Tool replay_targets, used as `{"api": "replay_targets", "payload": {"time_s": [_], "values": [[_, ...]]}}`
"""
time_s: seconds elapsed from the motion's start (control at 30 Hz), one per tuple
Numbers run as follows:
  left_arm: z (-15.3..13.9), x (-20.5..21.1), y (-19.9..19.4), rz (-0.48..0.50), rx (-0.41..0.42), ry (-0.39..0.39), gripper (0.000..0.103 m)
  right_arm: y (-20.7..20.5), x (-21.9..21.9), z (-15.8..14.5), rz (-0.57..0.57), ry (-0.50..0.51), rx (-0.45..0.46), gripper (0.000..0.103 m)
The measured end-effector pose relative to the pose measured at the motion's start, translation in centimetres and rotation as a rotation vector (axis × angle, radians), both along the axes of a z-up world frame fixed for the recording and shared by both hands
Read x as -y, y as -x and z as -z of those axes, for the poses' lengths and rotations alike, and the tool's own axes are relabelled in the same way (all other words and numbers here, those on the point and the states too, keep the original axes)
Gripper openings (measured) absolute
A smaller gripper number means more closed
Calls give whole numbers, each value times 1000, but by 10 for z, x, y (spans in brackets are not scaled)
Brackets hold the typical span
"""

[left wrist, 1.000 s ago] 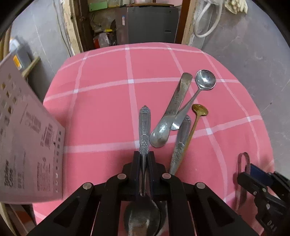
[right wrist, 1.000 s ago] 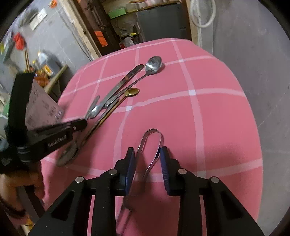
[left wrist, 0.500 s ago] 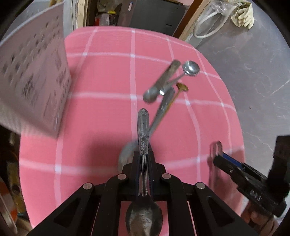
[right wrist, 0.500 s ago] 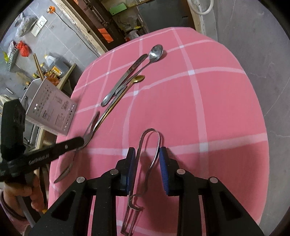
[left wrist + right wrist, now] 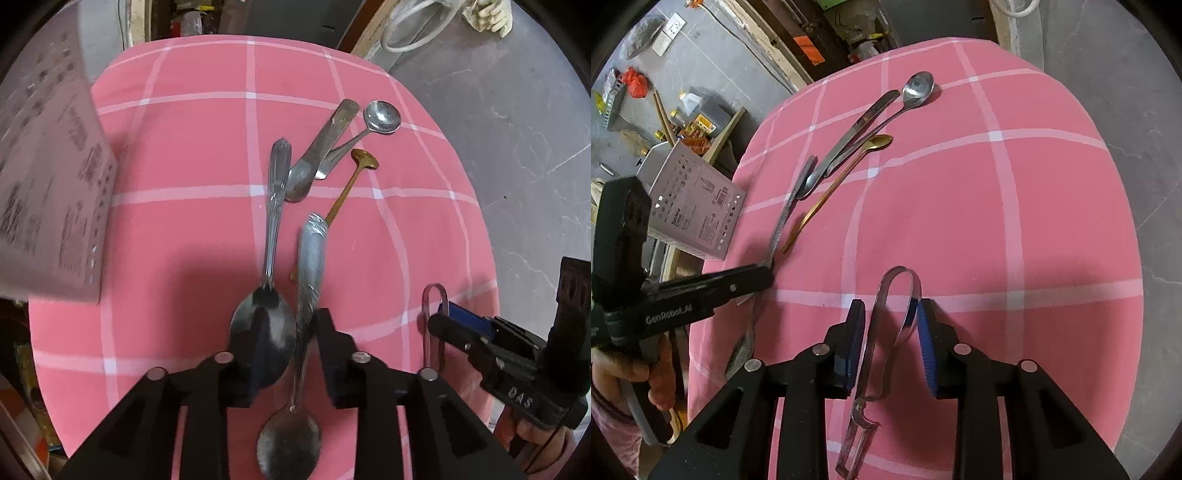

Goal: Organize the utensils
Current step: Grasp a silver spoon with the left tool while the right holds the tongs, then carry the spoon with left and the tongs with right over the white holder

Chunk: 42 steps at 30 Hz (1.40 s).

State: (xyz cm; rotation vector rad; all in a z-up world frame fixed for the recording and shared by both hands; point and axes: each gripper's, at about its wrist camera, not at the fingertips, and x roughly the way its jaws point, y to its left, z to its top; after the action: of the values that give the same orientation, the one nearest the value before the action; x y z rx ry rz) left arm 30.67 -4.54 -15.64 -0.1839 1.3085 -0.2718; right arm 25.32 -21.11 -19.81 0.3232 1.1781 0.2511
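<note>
Left tongs (image 5: 286,328) are spread wide now, jaws well apart, and an ornate-handled spoon (image 5: 308,295) lies between them, bowl toward the camera at the bottom of the frame, handle running up toward centre. It leans close to the right-hand jaw, but nothing pinches it; whether it rests fully on the pink checked bench (image 5: 192,147) I cannot tell. Just left of it, a second big spoon (image 5: 271,229) lies with its bowl partly under the left jaw.

Over on the right wrist view, the right tongs (image 5: 890,334) sit parted around a looped metal peeler (image 5: 882,332). The blue pad on the right touches the loop, the left jaw stands clear, so this is a straddle, not a squeeze.

Upper centre of both views: a flat-handled piece (image 5: 325,144), a small round spoon (image 5: 380,118) and a thin gold spoon (image 5: 351,177), bunched together. The perforated holder (image 5: 698,206) stands at the left edge of the bench.

My read: sorting is early, nothing visibly in the holder. The next move calls for a firm close on one handle, then a lift toward that holder, minding the neighbouring spoon.
</note>
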Motion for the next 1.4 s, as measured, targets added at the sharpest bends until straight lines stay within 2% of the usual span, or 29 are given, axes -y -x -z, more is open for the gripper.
{"api": "replay_targets", "payload": {"time_s": [0.07, 0.17, 0.27, 0.37, 0.43, 0.47, 0.5, 0.63, 0.7, 0.77, 0.97, 1.13, 1.23, 1.4], "values": [[0, 3, -4, 13, 8, -17, 28, -3, -4, 0, -11, 6, -4, 35], [-1, 8, -7, 35, 17, -45, 26, -3, -15, -1, -24, 59, 9, 39], [-2, 9, -3, 46, 24, -36, 11, -1, -29, -3, -39, 147, 27, 40], [-3, 2, 2, 25, 15, 6, 12, 3, -40, -4, -52, 218, 52, 40], [-4, -2, 8, 12, 19, 27, 11, 6, -44, -5, -56, 256, 67, 36], [-5, -5, 12, 4, 22, 43, 11, 8, -44, -6, -51, 266, 72, 27], [-7, -9, 17, -4, 26, 62, 11, 9, -40, -6, -36, 251, 76, 26], [-16, -22, 40, -29, 65, 133, 11, 18, -15, -6, 37, 79, 60, 23], [-21, -24, 52, -28, 91, 146, 11, 30, 1, -3, 88, -80, 64, 22], [-27, -25, 68, -15, 134, 148, 11, 46, 11, -1, 121, -180, 91, 22], [-49, -29, 101, -1, 257, 132, 11, 76, 5, -25, 90, -198, 194, 22], [-68, -34, 120, -8, 348, 124, 11, 78, -6, -48, 29, -165, 278, 22], [-78, -36, 126, -20, 407, 144, 11, 81, -12, -61, -21, -168, 329, 22], [-88, -37, 127, -39, 478, 133, 11, 86, -24, -76, -77, -165, 380, 22]]}}
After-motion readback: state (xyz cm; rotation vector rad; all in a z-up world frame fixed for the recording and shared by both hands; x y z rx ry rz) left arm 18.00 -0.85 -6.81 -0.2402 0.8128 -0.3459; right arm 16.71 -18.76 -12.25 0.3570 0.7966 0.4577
